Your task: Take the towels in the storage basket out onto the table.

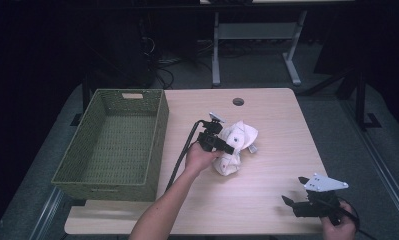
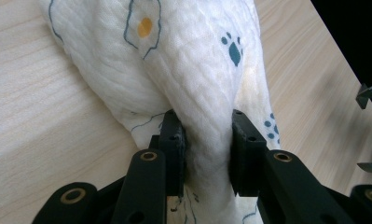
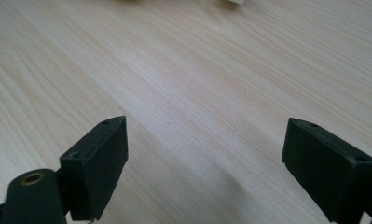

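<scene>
While the right hand-held gripper [image 1: 298,192] waits open near the desk [image 1: 267,150] edge, the left hand-held gripper [image 2: 207,144] pinches the cloth [image 1: 235,146] mid-desk; lift fully before crossing the basket [image 1: 159,130] rim.

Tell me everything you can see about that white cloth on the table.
The white cloth is soft, crinkled fabric printed with teal paw prints, thin outlines and an orange dot. It lies bunched in a heap near the middle of the wooden table, right of the green woven basket. The left gripper is shut on a raised fold of it.
</scene>
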Demonstrator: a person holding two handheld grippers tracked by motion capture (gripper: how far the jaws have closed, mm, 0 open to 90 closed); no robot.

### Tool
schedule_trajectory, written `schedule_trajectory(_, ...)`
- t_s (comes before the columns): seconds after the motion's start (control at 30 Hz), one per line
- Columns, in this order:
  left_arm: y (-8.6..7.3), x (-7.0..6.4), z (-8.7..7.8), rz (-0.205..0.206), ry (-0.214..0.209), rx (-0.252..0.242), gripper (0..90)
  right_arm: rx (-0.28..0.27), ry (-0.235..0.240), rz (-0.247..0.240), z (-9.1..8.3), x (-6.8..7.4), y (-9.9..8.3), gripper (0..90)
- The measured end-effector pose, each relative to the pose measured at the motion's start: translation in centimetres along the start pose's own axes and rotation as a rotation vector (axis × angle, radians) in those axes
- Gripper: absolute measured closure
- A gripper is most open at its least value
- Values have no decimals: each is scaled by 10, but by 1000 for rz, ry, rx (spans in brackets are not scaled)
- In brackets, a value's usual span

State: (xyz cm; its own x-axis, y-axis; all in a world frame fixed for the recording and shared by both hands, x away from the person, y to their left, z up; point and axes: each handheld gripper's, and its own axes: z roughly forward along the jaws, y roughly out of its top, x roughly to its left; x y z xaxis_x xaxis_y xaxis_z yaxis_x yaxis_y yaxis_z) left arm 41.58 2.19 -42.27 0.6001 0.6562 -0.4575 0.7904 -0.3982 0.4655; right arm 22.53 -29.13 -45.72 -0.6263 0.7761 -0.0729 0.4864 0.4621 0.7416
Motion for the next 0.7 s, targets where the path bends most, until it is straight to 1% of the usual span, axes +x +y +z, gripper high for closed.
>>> schedule_trajectory(0.1,0,-1,0,6,-6,2,675,2,2,-6,1,0,0,140)
schedule_trajectory(0.2,-1,-2,1,13,-1,3,647,3,4,-4,1,0,0,140)
schedule_trajectory(0.27,-2,-3,1,6,-11,-1,601,-1,3,-6,1,0,0,140)
schedule_trajectory(0.33,-3,-4,2,6,-16,0,531,-2,4,-5,1,0,0,140)
schedule_trajectory(0.37,-3,-4,1,6,-16,-5,515,1,2,-5,0,1,0,140)
schedule_trajectory(0.43,-4,-4,1,13,-21,3,490,-2,0,-9,0,1,0,140)
schedule_trajectory(0.47,-4,-5,1,16,-18,6,473,-1,1,-9,0,1,0,140)
schedule_trajectory(0.53,-5,-5,0,27,1,0,448,5,2,-11,1,1,0,140)
schedule_trajectory(0.57,-5,-5,-1,29,2,0,427,6,2,-10,1,1,0,140)
schedule_trajectory(0.7,-8,-7,-3,40,-10,-19,394,5,2,-17,1,1,1,140)
